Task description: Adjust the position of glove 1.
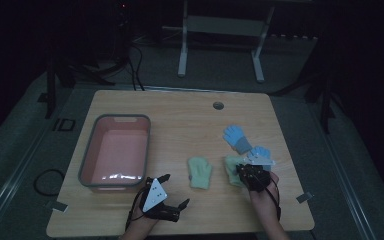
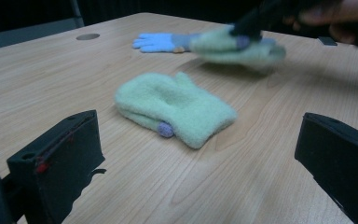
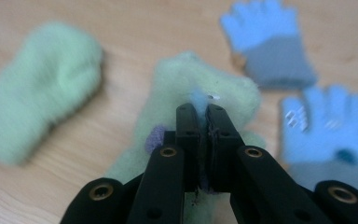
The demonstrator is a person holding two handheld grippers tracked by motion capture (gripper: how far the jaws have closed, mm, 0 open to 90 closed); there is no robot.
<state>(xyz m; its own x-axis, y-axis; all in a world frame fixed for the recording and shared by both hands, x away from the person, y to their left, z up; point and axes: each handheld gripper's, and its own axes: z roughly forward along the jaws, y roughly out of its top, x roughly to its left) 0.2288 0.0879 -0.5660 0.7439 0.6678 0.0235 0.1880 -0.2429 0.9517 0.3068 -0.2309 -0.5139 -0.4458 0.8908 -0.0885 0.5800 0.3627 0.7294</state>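
- The left tool (image 1: pixel 172 191) is held spread and empty at the table's (image 1: pixel 180 107) near edge.
- A green mitten (image 3: pixel 200 88) is pinched by the right tool (image 3: pixel 199 116) near the right edge.
- A second green mitten (image 1: pixel 200 172) lies between the tools.
- Two blue gloves (image 1: pixel 236 138) lie just beyond.
- A pink bin (image 1: pixel 116 150) is set by the left edge.

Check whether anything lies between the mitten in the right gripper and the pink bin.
The right gripper is shut on a green mitten. Between it and the pink bin lies the other green mitten, flat on the table. The left gripper, jaws open, sits near the bin's front corner.
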